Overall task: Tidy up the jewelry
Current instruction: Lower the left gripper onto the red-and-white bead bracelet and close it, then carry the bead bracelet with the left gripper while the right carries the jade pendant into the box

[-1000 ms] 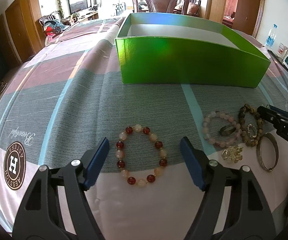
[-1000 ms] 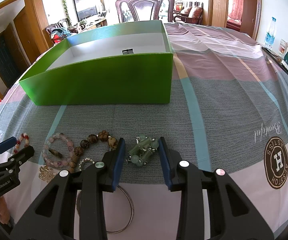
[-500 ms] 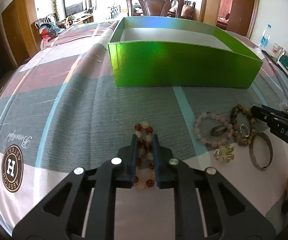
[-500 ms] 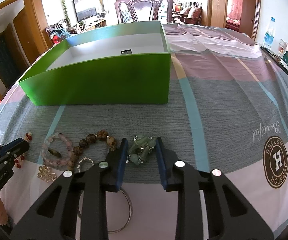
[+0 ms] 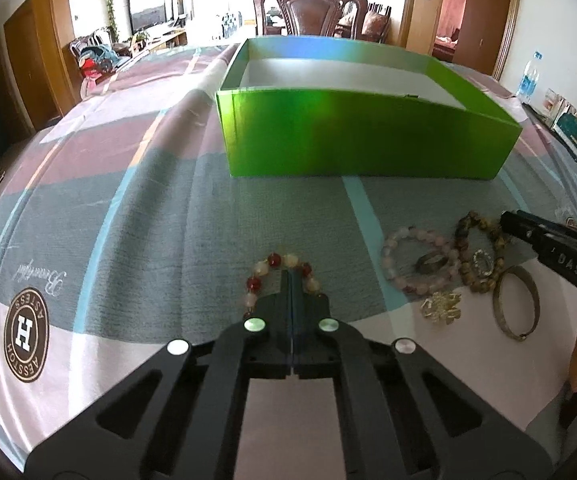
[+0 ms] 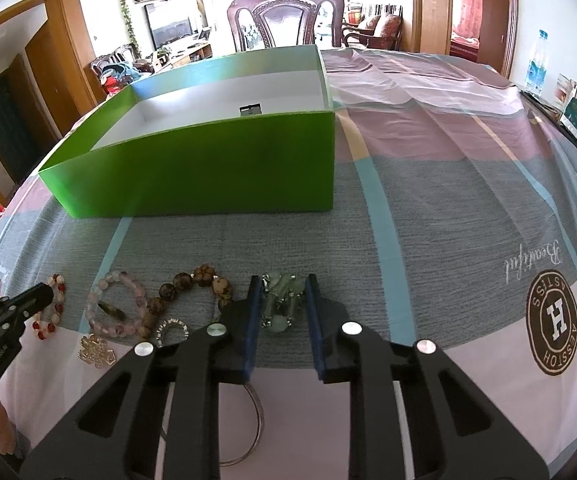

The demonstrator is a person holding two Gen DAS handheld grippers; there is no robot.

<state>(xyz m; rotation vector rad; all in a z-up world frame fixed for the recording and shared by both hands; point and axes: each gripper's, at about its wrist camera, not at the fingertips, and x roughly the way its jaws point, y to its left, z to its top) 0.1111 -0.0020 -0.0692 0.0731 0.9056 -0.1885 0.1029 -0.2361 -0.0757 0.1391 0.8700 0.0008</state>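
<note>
Striped grey, pink and white cloth [image 5: 136, 216] covered the worktop, with a round brown "H" emblem [image 5: 26, 340] printed near its front edge. Nearest the front edge, the left tongs [image 5: 291, 280] were pressed fully together on the red-and-cream bead bracelet [image 5: 264, 276], whose loop bulged out beyond the tips. Beside them lay a gold flower brooch [image 5: 440, 306] and a metal bangle [image 5: 515, 307], then a pink bead bracelet [image 5: 412, 264] ringing a small dark ring [image 5: 430, 261], touching a brown bead bracelet [image 5: 478, 256]. The right tongs [image 6: 282, 300] had just been closing, their blue pads against the sides of a bunched pale-green bead bracelet [image 6: 280, 300] on the cloth. Farther back, toward the middle of the worktop, stood the open green box [image 6: 208, 168] with its white inside. Beyond the far edge stood a carved wooden chair [image 6: 284, 16], and a water bottle [image 6: 536, 64] at the right edge.
</note>
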